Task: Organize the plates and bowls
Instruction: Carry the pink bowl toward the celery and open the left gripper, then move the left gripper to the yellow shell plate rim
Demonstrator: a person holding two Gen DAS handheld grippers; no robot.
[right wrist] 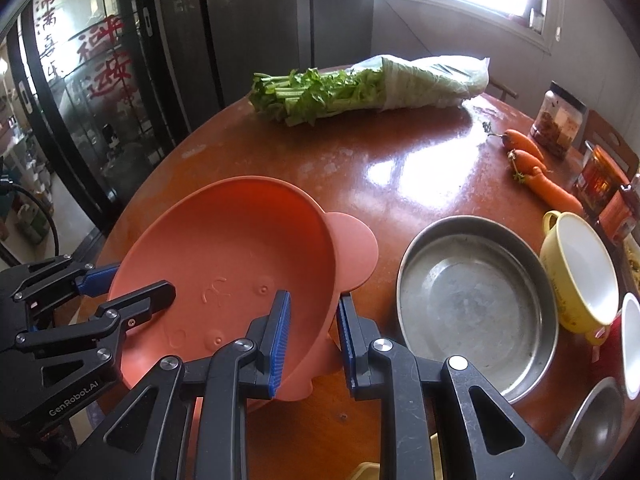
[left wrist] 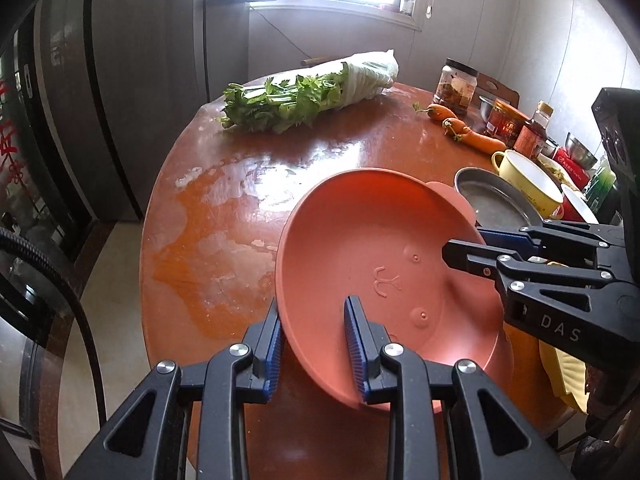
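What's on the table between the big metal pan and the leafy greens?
Nothing: in the right wrist view only bare, shiny brown tabletop lies between the round silver metal pan and the bunch of leafy green vegetables in a plastic bag.

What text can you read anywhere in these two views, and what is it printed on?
"DAS" on the right gripper body, cut off at the frame edge.
"GenRobot.AI" on the left gripper body.
Red Chinese characters on the glass door: too distorted to read reliably.
Labels on the red tin and sauce bottle: too small to read.
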